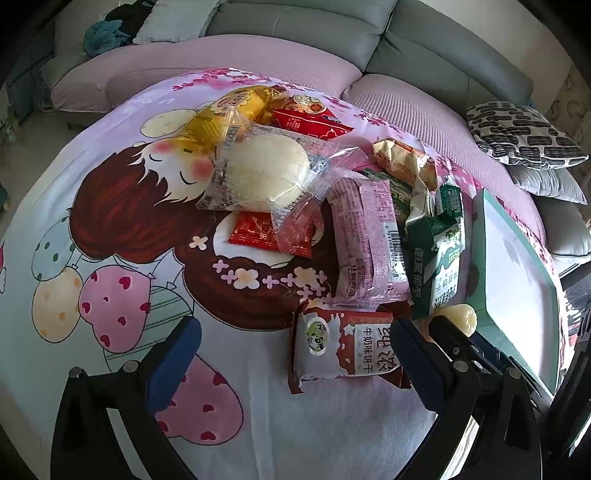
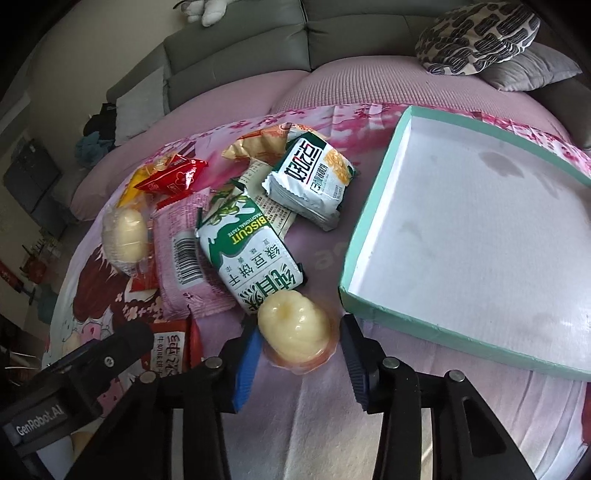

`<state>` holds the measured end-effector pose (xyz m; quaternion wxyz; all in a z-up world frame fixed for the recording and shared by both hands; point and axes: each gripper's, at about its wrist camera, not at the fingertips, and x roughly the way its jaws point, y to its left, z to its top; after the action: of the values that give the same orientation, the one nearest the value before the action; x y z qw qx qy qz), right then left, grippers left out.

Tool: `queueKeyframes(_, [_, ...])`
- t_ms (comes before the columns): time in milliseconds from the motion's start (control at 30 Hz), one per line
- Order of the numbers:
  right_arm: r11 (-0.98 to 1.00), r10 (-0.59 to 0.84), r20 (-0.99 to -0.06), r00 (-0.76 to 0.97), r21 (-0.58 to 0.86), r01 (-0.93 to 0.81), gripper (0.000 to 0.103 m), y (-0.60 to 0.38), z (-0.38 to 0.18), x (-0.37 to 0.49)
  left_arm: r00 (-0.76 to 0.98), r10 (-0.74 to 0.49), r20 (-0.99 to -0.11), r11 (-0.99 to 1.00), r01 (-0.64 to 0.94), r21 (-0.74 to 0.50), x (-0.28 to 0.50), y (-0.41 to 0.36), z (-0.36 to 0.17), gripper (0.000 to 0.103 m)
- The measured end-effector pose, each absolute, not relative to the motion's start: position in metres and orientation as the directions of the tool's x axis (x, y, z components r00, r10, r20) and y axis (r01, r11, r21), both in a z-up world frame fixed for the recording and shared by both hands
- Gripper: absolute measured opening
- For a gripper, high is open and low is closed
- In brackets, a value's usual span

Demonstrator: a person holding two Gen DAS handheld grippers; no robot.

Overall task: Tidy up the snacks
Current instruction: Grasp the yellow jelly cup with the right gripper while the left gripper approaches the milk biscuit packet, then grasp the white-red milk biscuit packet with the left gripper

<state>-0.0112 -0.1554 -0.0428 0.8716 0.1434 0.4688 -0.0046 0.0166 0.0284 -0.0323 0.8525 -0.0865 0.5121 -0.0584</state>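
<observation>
A pale yellow jelly cup [image 2: 293, 332] lies on the cartoon-print cloth [image 2: 332, 406], and my right gripper [image 2: 301, 332] is shut on it, blue pads against its sides. It also shows in the left wrist view as the jelly cup [image 1: 458, 316]. A teal-rimmed, white-floored box [image 2: 424, 328] stands just right of it with nothing inside. My left gripper [image 1: 295, 354] is open, its fingers straddling a brown-and-white milk biscuit packet [image 1: 343, 347] without touching it. A heap of snacks lies beyond: a green biscuit packet [image 2: 251, 254], a pink packet [image 2: 181, 258] and a clear-wrapped bun [image 1: 266, 170].
More packets lie further back: a white-and-green one [image 2: 310, 177], a red one [image 2: 170, 179] and yellow ones [image 1: 236, 107]. A grey sofa [image 1: 295, 22] curves behind, with a black-and-white patterned cushion [image 2: 476, 37] at the right.
</observation>
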Motion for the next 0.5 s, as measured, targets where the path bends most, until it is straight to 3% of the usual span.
queueKeyframes(500, [0.945,0.067,-0.860,0.506,0.218,0.245,0.044,-0.190,-0.041,-0.040,0.449,-0.189,-0.873,0.982,0.090,-0.166,0.016,0.002,-0.038,0.101])
